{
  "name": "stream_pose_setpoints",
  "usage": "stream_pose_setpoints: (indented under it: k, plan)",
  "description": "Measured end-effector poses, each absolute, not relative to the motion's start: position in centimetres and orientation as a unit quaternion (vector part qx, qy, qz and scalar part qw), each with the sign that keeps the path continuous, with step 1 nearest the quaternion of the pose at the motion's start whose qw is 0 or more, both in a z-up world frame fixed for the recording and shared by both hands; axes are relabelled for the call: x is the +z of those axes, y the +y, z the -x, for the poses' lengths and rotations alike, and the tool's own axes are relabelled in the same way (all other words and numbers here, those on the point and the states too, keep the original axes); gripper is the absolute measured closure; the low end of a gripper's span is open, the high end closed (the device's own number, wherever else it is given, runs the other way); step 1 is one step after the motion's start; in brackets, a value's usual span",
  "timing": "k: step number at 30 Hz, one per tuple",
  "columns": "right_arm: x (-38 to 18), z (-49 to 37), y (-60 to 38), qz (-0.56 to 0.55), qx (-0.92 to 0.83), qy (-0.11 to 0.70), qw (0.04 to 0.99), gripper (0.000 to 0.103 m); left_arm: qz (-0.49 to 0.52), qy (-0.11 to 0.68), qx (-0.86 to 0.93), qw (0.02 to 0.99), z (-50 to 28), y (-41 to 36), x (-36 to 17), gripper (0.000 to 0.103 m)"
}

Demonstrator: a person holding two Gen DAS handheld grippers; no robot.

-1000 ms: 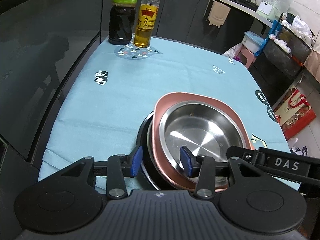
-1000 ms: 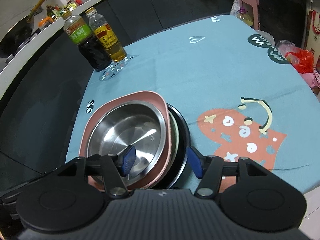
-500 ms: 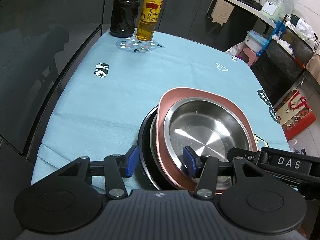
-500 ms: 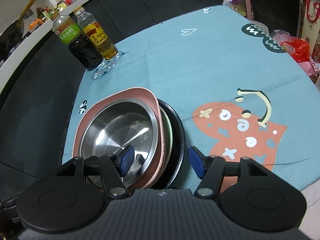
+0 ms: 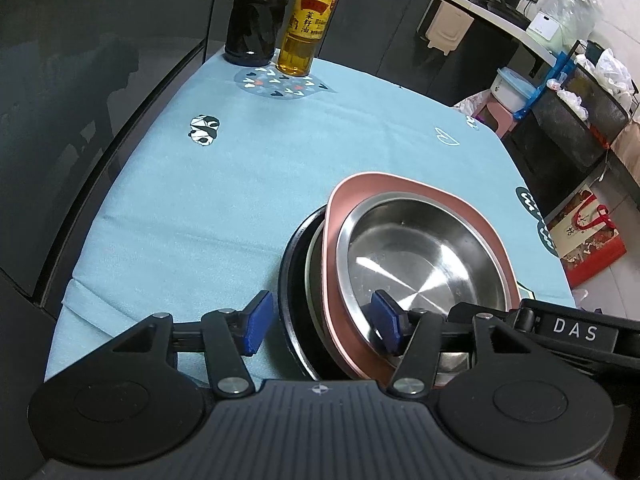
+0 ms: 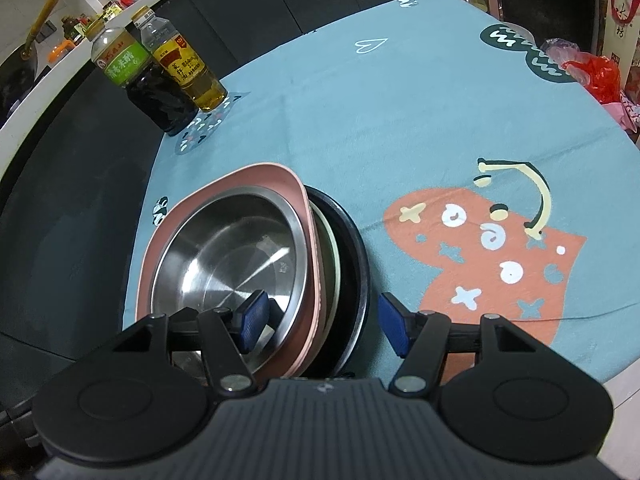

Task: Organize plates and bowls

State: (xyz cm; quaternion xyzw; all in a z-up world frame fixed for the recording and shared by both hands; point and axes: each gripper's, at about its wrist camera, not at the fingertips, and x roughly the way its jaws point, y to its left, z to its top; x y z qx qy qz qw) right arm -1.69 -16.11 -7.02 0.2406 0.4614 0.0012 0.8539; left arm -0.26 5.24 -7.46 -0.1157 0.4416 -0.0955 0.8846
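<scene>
A stack of dishes sits near the table's front edge: a steel bowl [image 5: 424,256] in a pink squarish plate [image 5: 400,188], over a pale plate and a black plate [image 5: 290,276]. The stack shows in the right wrist view too: steel bowl [image 6: 228,252], pink plate [image 6: 260,176], black plate [image 6: 356,248]. My left gripper [image 5: 322,326] is open and straddles the stack's left rim. My right gripper [image 6: 324,322] is open and straddles its right rim. Neither pad clearly touches a dish.
A dark vinegar bottle [image 5: 256,12] and an oil bottle [image 5: 306,24] stand at the far left corner of the blue patterned tablecloth [image 5: 240,168]. A dark counter runs along the left. Stools, bags and a rack stand on the floor beyond the right edge.
Both grippers have drawn back and up a little from the stack. The dishes have not moved. Both stay open.
</scene>
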Motion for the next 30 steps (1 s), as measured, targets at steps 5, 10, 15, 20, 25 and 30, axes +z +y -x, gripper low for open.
stream_pose_setpoints:
  k: [5,10,15,20,25,30]
  plan:
    - [-7.14,1.61,-15.99,-0.242,0.006,0.461,0.854,0.042,0.125,0.44,-0.095,0.884,0.22,5.39,-7.64,0.049]
    - [-7.3,1.46,-15.95,-0.247,0.014,0.46,0.853,0.042,0.139,0.439,-0.095,0.882,0.25,5.69,-7.83,0.048]
    - [-7.28,1.37,-16.07,-0.246,0.017,0.459,0.854,0.042,0.147,0.445,-0.111,0.876,0.1,5.71,-7.88,0.049]
    - [-7.21,1.52,-15.99,-0.237,0.021,0.455,0.858,0.042,0.139,0.442,-0.109,0.88,0.28,5.34,-7.82,0.048]
    - [-7.03,1.65,-15.91,-0.226,0.021,0.448,0.865,0.042,0.137,0.438,-0.11,0.881,0.27,5.24,-7.92,0.047]
    - [-6.87,1.71,-15.81,-0.216,0.02,0.443,0.87,0.042,0.14,0.434,-0.109,0.883,0.37,5.21,-8.13,0.044]
